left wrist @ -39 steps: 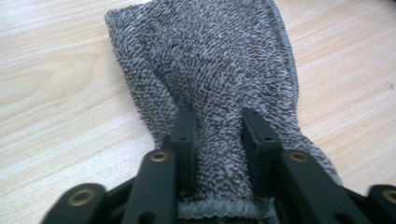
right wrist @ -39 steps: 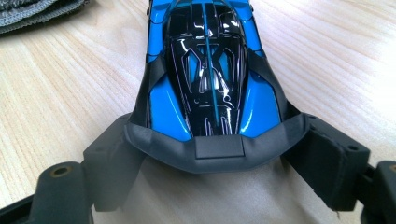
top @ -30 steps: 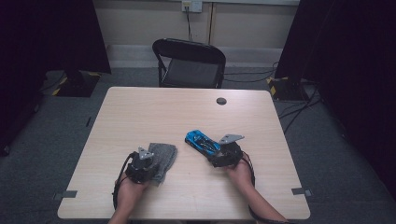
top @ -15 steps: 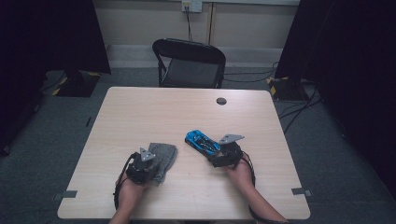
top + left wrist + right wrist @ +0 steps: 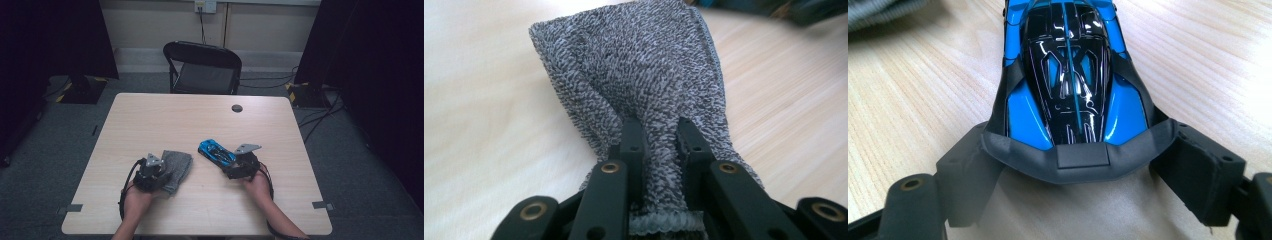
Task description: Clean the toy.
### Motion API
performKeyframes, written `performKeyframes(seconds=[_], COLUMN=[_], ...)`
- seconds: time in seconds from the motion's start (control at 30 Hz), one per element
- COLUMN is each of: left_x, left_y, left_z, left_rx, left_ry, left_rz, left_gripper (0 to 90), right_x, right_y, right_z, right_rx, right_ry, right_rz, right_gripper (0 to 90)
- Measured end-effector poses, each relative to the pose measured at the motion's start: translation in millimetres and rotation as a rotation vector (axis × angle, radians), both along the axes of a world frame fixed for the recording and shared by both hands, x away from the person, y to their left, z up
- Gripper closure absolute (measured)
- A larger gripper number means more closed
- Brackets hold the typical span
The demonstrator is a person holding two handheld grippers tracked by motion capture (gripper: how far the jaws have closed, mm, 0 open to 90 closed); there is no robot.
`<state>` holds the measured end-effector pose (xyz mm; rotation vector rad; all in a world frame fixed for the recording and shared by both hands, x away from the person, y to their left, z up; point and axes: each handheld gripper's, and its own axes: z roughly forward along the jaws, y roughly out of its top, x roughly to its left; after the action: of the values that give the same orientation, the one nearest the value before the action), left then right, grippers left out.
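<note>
Pinching soft grey cloth (image 5: 644,85), lower left of counter (image 5: 165,120): left tongs (image 5: 659,135) just closed on bunched edge. Bracing glossy, rigid, slippery toy car (image 5: 1068,75) at centre: right tongs (image 5: 1073,165) clamped across rear bumper.

Light wooden table (image 5: 165,120): grey cloth (image 5: 176,166) near the front left, blue toy car (image 5: 216,151) just right of it, small dark disc (image 5: 237,108) toward the far edge.

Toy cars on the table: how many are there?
1. The blue and black toy car sits on the table's right half, its rear end between the jaws of the right gripper. None other shows, though the grey cloth could cover something small.
</note>
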<state>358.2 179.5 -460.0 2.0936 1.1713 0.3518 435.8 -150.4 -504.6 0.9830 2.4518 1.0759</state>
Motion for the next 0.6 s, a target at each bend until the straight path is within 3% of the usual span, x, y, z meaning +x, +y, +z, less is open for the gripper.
performKeyframes(seconds=[0.17,0.37,0.5,0.6], left_x=[3.6,18.4,29.3,35.2], left_y=[-14.1,-41.8,-59.9,-76.6], left_z=[20.1,28.8,27.3,25.3], left_rx=[-0.041,-0.074,-0.121,-0.087], left_ry=[-0.049,-0.052,-0.017,0.005], left_rz=[-0.054,-0.107,-0.140,-0.196], left_gripper=[77.4,77.0,77.2,77.3], right_x=[0.0,0.0,0.0,0.0], right_y=[0.0,0.0,0.0,0.0], right_z=[0.0,0.0,0.0,0.0], right_rx=[0.000,0.000,0.000,0.001], right_ry=[0.000,0.000,0.000,0.000], right_rz=[0.000,0.000,0.000,0.000], right_gripper=[20.2,20.2,20.2,20.2])
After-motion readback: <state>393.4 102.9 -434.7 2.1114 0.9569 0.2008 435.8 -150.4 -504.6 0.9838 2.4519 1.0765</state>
